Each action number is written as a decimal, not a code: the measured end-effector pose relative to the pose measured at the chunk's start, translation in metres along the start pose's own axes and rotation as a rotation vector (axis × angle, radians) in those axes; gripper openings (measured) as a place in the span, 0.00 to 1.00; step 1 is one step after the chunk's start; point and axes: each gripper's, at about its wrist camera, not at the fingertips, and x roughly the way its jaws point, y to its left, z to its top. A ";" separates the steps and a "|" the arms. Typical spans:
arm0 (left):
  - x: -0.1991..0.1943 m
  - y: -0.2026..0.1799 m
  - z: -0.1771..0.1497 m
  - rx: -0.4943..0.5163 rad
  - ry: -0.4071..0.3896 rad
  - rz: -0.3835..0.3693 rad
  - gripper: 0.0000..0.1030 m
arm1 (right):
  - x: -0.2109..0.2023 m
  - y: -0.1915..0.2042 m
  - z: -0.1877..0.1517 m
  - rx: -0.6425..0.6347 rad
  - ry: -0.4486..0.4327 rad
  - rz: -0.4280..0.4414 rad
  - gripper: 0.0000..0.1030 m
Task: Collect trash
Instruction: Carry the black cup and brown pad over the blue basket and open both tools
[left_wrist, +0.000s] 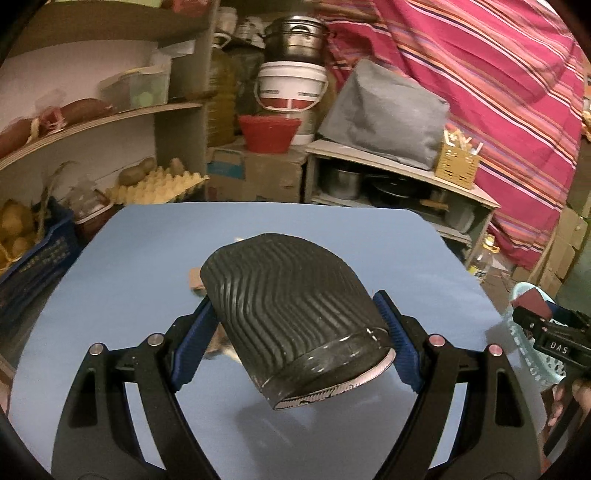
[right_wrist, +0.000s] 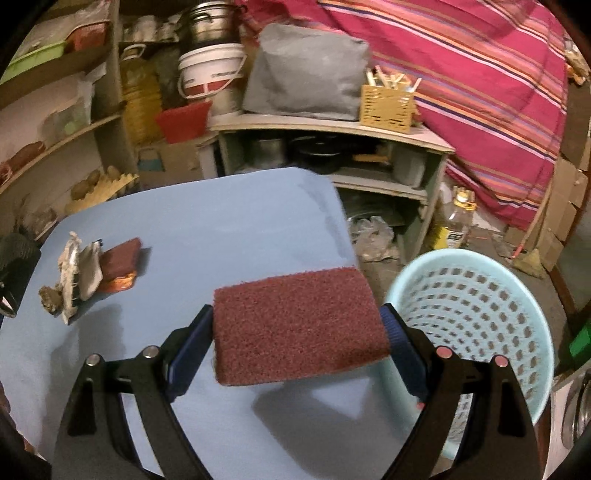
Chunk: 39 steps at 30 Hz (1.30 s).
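Note:
My left gripper (left_wrist: 295, 325) is shut on a black ribbed shoe sole piece (left_wrist: 291, 306) and holds it above the blue table (left_wrist: 147, 258). My right gripper (right_wrist: 299, 332) is shut on a maroon scouring pad (right_wrist: 299, 325), held above the table's right edge (right_wrist: 258, 206), just left of a light blue perforated basket (right_wrist: 476, 310). More trash lies on the table's left side in the right wrist view: crumpled wrappers (right_wrist: 75, 273) and a brown sponge (right_wrist: 120, 264). The basket's edge also shows in the left wrist view (left_wrist: 524, 332), with the right gripper (left_wrist: 554, 332) beside it.
Shelves with an egg tray (left_wrist: 159, 184) and potatoes stand behind the table. A low shelf with a grey bag (right_wrist: 306, 70) and a yellow holder (right_wrist: 388, 103) stands at the back. A plastic bottle (right_wrist: 456, 221) stands on the floor beyond the basket. A striped cloth (right_wrist: 461, 74) hangs at the right.

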 end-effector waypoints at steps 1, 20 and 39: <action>0.001 -0.005 0.000 0.004 -0.001 -0.007 0.79 | -0.002 -0.006 0.000 0.004 -0.003 -0.009 0.84; 0.016 -0.154 -0.001 0.142 -0.005 -0.173 0.79 | -0.027 -0.158 -0.020 0.120 -0.021 -0.219 0.84; 0.035 -0.321 -0.029 0.287 0.042 -0.400 0.79 | -0.043 -0.241 -0.036 0.283 -0.032 -0.279 0.84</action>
